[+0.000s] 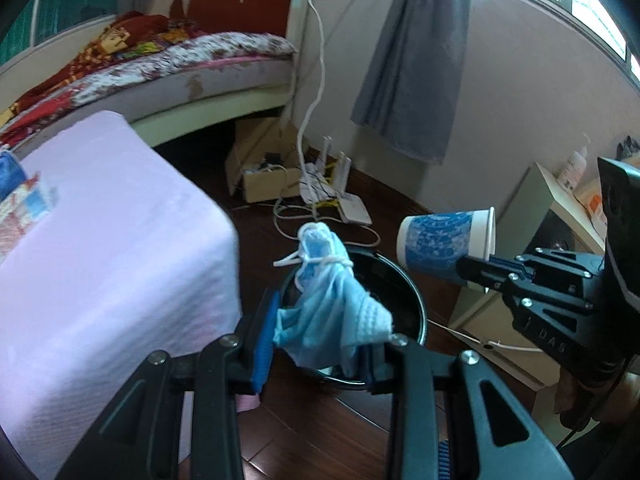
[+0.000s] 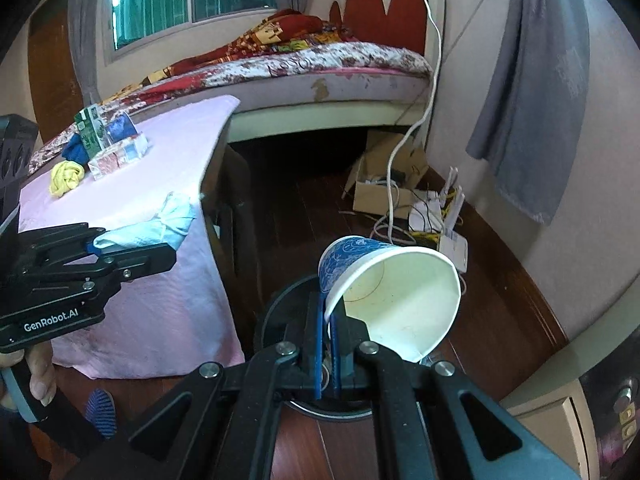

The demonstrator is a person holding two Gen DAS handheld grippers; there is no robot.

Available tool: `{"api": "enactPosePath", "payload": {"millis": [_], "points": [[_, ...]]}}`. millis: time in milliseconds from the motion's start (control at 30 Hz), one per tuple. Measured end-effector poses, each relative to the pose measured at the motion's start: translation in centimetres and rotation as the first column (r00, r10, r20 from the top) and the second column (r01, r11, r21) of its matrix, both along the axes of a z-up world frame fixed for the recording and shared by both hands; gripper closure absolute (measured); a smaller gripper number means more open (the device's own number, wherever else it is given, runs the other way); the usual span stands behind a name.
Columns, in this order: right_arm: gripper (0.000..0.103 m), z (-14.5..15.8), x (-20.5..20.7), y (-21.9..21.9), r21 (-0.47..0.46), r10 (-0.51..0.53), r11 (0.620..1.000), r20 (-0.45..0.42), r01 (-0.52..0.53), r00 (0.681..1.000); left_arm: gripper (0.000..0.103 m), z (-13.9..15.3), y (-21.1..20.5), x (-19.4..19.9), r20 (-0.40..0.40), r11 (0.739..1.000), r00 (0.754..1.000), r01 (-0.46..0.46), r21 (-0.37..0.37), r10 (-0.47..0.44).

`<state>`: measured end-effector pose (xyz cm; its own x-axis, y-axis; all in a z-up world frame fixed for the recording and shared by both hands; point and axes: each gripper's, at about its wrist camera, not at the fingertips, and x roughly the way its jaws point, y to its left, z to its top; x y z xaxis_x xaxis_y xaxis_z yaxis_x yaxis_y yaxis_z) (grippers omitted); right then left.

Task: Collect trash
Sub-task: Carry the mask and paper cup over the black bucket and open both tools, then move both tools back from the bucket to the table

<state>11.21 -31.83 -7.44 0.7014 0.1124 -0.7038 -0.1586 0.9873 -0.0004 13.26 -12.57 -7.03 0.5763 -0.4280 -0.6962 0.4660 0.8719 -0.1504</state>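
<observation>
Left gripper [image 1: 320,344] clamped on crumpled blue face mask [image 1: 328,304], frame centre over round black bin [image 1: 404,280], right gripper [image 2: 328,340] pinched shut on blue-patterned white paper cup [image 2: 392,296] rim, centre-right, above bin.

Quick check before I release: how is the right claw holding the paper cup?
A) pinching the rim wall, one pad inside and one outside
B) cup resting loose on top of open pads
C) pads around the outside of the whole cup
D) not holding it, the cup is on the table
A: in the right wrist view the right claw is shut on the thin rim wall of the paper cup, which is tipped on its side above the black bin.
</observation>
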Motion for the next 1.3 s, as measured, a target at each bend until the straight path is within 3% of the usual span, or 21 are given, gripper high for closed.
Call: {"api": "enactPosePath", "payload": {"millis": [567, 900, 967, 1000, 1033, 1067, 1100, 1133, 1300], "points": [[0.099, -6.0, 1.3, -1.7, -0.025, 0.060, 0.998, -0.115, -0.063, 0.992, 0.067, -5.8, -4.3, 2.6, -0.145, 0.995, 0.985, 0.100, 0.007, -0.098], [0.099, -10.0, 3.3, -1.8, -0.036, 0.131, 0.990, -0.187, -0.140, 0.974, 0.067, -8.7, -5.0, 4.5, -0.203, 0.994, 0.974, 0.106, 0.015, -0.101], [0.099, -10.6, 4.0, -1.9, -0.024, 0.155, 0.986, -0.208, -0.164, 0.966, 0.065, -9.6, -5.3, 5.0, -0.236, 0.992, 0.964, 0.127, 0.006, -0.122], [0.099, -11.1, 4.3, -1.9, -0.027, 0.170, 0.983, -0.219, -0.180, 0.961, 0.056, -10.0, -5.5, 5.1, -0.244, 0.991, 0.962, 0.130, 0.010, -0.124], [0.096, -11.6, 4.5, -1.7, -0.058, 0.166, 0.981, -0.224, -0.183, 0.960, 0.035, -10.5, -5.5, 5.3, -0.247, 0.993, 0.963, 0.119, 0.013, -0.112], [0.087, -12.5, 4.8, -1.6, -0.127, 0.139, 0.977, -0.232, -0.171, 0.963, 0.021, -10.9, -5.3, 5.5, -0.260, 0.995, 0.962, 0.098, 0.021, -0.089], [0.048, -13.4, 4.9, -2.0, -0.155, 0.116, 0.975, -0.257, -0.159, 0.959, 0.006, -11.1, -5.0, 5.6, -0.267, 0.997, 0.961, 0.077, 0.010, -0.072], [0.023, -13.9, 4.9, -2.4, -0.145, 0.113, 0.977, -0.269, -0.156, 0.956, 0.005, -11.1, -4.5, 5.5, -0.263, 0.999, 0.963, 0.054, -0.005, -0.053], [0.023, -15.1, 4.4, -4.2, -0.131, 0.051, 0.987, -0.291, -0.092, 0.955, 0.005, -11.5, -3.8, 5.1, -0.258, 0.999, 0.966, 0.015, 0.046, -0.003]]}}
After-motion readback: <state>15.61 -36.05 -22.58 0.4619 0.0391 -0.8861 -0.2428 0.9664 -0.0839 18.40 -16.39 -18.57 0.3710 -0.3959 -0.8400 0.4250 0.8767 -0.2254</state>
